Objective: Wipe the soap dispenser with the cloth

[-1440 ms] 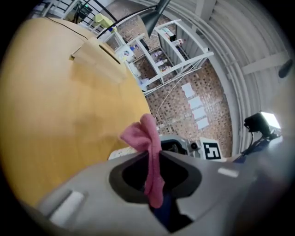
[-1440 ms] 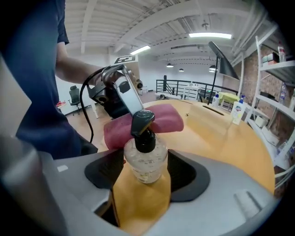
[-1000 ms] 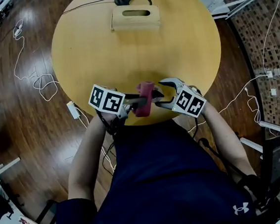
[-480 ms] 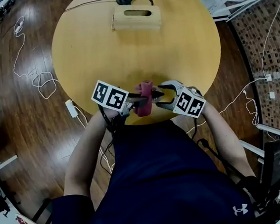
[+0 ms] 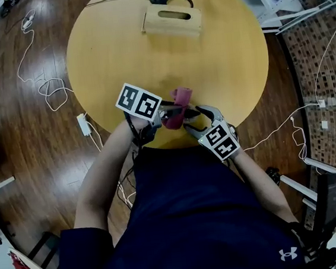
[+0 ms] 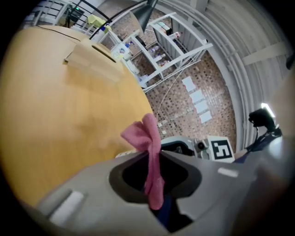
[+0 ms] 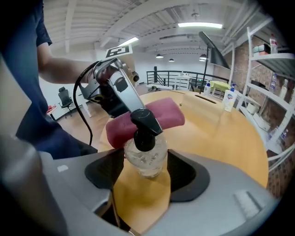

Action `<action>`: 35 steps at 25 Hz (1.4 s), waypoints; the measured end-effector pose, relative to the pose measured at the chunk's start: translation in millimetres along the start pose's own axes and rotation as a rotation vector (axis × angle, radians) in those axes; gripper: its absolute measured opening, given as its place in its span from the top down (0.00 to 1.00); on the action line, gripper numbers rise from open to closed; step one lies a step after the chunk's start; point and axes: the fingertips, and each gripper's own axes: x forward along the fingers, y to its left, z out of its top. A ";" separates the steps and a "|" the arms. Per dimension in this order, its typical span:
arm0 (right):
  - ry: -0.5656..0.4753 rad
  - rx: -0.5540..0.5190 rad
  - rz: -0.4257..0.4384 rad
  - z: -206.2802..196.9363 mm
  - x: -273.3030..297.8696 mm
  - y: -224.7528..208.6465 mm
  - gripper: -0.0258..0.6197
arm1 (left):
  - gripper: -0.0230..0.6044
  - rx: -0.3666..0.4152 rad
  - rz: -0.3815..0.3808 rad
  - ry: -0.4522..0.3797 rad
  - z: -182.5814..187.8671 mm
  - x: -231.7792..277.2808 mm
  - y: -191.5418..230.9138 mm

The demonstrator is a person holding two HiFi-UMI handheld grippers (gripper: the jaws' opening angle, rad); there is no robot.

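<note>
- The right hand-held gripper (image 7: 145, 162) is clenched on the soap dispenser (image 7: 146, 156). One jaw presses on each side of the clear bottle, and the black pump head sticks out past the jaw tips.
- The dispenser hangs in that grip, clear of the worktop (image 5: 117, 52), over the worktop's near edge and just in front of the person's body.
- The left hand-held gripper (image 6: 150, 159) is clamped on the cloth (image 6: 147, 138). The pink fabric is pinched thin between the closed jaws, with a bunched end sticking out beyond the tips and a short tail hanging behind them.
- In the right gripper view, the cloth lies against the far side of the dispenser's pump and neck. The left hand-held gripper reaches in from the upper left, so the two sets of jaws nearly meet tip to tip.
- Well beyond both hand-held grippers, on the far side of the round worktop, is a pale wooden box (image 5: 172, 22) with a slot in its top.
- Past the box, at the far rim, is a white bottle (image 7: 228, 100).
- Cables (image 5: 51, 98) trail over the wooden floor to the left of the left hand-held gripper.
</note>
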 end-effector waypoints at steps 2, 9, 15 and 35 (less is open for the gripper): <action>0.008 -0.080 0.079 1.6 2.9 -0.9 0.49 | 0.87 0.015 -0.005 0.023 -3.9 -0.6 -2.2; 0.056 -0.316 0.223 4.9 -0.1 -6.6 0.42 | 0.87 -0.002 -0.036 0.071 -42.7 -2.8 -15.3; -0.019 0.028 0.068 1.7 -3.5 3.2 0.42 | 0.87 -0.034 -0.001 -0.099 -8.7 -11.4 -3.6; -0.023 -0.209 0.048 13.3 14.6 0.8 0.42 | 0.87 -0.018 0.131 -0.081 -21.3 -13.9 17.4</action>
